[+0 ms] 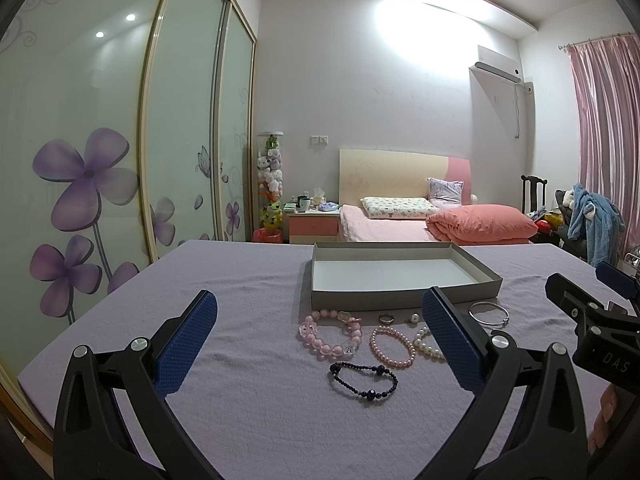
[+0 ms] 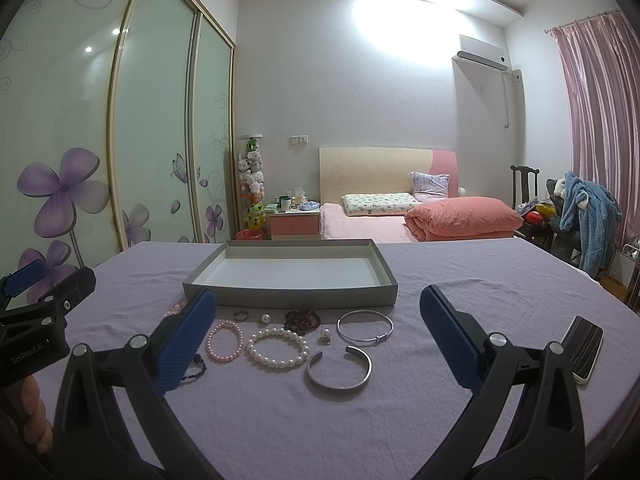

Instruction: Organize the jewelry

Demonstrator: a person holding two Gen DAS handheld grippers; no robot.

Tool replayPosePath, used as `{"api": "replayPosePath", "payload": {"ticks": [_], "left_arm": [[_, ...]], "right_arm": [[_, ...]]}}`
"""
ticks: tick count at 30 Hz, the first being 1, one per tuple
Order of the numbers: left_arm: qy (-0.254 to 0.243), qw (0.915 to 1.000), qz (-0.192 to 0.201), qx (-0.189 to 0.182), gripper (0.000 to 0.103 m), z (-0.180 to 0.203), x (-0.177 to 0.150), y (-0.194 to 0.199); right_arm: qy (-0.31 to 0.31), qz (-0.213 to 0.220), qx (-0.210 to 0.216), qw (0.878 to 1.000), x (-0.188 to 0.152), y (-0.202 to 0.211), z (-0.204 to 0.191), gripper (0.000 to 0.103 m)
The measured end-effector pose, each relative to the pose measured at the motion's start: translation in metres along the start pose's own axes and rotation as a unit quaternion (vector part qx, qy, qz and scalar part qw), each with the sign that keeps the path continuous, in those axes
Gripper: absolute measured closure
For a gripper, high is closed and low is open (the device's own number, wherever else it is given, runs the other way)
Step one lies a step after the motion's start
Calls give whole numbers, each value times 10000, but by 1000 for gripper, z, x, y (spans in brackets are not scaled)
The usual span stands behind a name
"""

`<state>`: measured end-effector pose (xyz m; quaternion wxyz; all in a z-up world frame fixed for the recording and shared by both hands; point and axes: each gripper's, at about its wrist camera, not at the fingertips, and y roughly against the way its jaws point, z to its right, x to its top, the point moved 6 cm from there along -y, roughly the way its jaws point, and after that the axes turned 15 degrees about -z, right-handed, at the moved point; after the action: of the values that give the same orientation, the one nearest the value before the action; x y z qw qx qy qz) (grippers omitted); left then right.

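Note:
A shallow grey box (image 1: 316, 276) (image 2: 292, 297) with a white floor lies empty on the purple cloth. In front of it lies loose jewelry: a chunky pink bead bracelet (image 1: 329, 334), a small pink pearl bracelet (image 1: 393, 347) (image 2: 224, 341), a dark bead bracelet (image 1: 364, 381), a white pearl bracelet (image 2: 277, 348), a ring (image 2: 241, 314), a thin silver bangle (image 2: 365, 327) and an open silver cuff (image 2: 339, 374). My left gripper (image 1: 320, 340) hangs open above the pink and dark bracelets. My right gripper (image 2: 318, 336) is open over the pearls and bangles. Neither holds anything.
A phone (image 2: 584, 348) lies on the cloth at the right. A dark red bead string (image 2: 302, 318) and two loose pearl pieces (image 2: 265, 319) sit near the box. Beyond the table stand a bed (image 1: 400, 228) and a sliding wardrobe (image 1: 100, 140).

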<state>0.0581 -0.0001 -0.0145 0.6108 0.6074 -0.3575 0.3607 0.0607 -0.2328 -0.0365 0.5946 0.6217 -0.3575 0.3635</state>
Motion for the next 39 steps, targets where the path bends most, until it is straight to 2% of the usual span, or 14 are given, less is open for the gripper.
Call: {"api": "replayPosePath", "payload": {"ticks": [12, 18, 21, 24, 27, 32, 37, 39], "left_arm": [[8, 10000, -46, 8, 2, 2, 0, -2], [14, 9998, -191, 38, 2, 0, -6, -9], [16, 9988, -480, 46, 2, 0, -10, -19], [72, 9962, -863, -34, 2, -2, -17, -31], [133, 9923, -1227, -141, 2, -4, -24, -41], [119, 9851, -1712, -113, 2, -8, -33, -57], [99, 9771, -2123, -128, 2, -11, -38, -73], [99, 9743, -2244, -154, 2, -11, -39, -77]], "right_arm": [[-9, -27, -1, 10000, -1, -1, 1, 4], [-11, -223, 12, 9998, -2, -6, 6, 4], [13, -609, 108, 9981, -9, -23, 6, 4], [39, -1221, 127, 9924, -21, -48, 8, 4], [39, -1801, 74, 9836, -33, -70, 10, 4], [-182, -2768, 110, 9607, -54, -103, 18, 4], [-211, -3298, 38, 9438, -66, -133, 18, 13], [-155, -3296, -108, 9439, -65, -137, 18, 17]]}}
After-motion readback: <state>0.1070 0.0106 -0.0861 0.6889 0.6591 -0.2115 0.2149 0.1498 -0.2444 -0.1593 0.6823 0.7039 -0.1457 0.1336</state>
